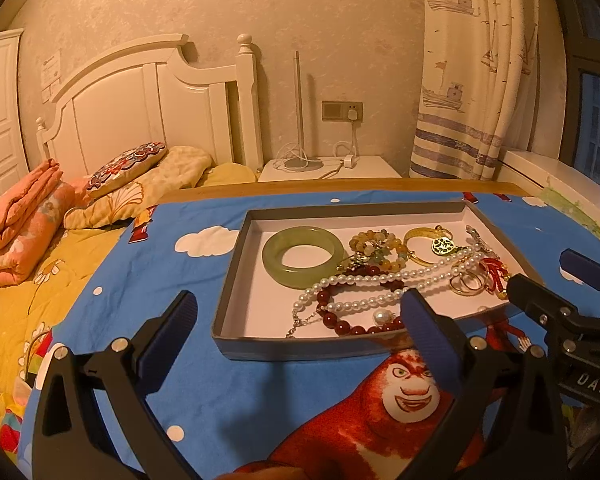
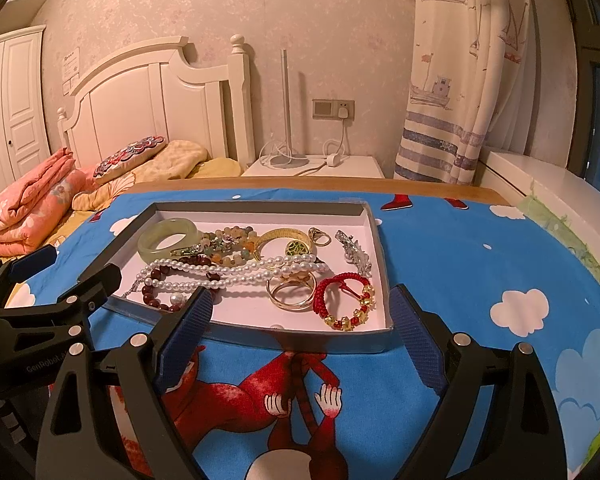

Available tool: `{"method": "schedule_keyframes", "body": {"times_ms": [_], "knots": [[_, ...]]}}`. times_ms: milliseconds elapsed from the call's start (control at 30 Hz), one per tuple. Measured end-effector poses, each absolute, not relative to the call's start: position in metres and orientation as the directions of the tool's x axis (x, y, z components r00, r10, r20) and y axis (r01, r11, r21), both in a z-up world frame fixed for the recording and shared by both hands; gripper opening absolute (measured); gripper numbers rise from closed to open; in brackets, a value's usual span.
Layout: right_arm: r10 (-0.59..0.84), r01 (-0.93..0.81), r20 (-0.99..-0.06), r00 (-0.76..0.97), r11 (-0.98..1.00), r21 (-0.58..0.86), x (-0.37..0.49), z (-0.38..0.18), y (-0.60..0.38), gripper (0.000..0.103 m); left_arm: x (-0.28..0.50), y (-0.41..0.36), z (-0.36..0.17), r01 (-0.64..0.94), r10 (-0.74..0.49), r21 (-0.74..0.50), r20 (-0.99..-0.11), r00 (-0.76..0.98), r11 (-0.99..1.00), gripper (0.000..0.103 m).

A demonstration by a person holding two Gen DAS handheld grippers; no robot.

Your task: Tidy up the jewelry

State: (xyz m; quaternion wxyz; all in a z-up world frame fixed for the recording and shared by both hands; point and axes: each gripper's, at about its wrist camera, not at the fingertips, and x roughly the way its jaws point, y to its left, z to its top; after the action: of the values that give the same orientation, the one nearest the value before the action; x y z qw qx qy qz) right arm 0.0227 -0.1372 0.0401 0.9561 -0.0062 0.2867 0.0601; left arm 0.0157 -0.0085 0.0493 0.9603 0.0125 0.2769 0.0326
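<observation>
— Jewelry's all heaped in the tray (image 2: 382,256): jade bangle (image 2: 168,240) far left, pearl strand (image 2: 236,270) draped over the red beads (image 2: 156,292).

— And the grippers?

— Left gripper (image 1: 300,340) and right gripper (image 2: 300,328) both spread wide, empty, near the tray's front edge.

— Risk?

— Lift one piece and the tangled pearls likely drag others out.

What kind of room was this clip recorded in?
Most likely a bedroom, perhaps a child's. A bed with a white headboard and folded quilts stands at the left, a nightstand sits beside it, and a curtain printed with boats hangs by the window.
</observation>
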Motion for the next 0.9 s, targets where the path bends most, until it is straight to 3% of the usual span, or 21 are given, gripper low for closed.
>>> {"method": "schedule_keyframes", "body": {"times_ms": [900], "knots": [[0.111,-0.120,-0.548,0.829,0.993,0.019,0.0214,0.0398,-0.1364,0.086,0.0097,-0.0066,0.0538,-0.049,0.052,0.020,-0.506,0.861,0.999,0.101]]}}
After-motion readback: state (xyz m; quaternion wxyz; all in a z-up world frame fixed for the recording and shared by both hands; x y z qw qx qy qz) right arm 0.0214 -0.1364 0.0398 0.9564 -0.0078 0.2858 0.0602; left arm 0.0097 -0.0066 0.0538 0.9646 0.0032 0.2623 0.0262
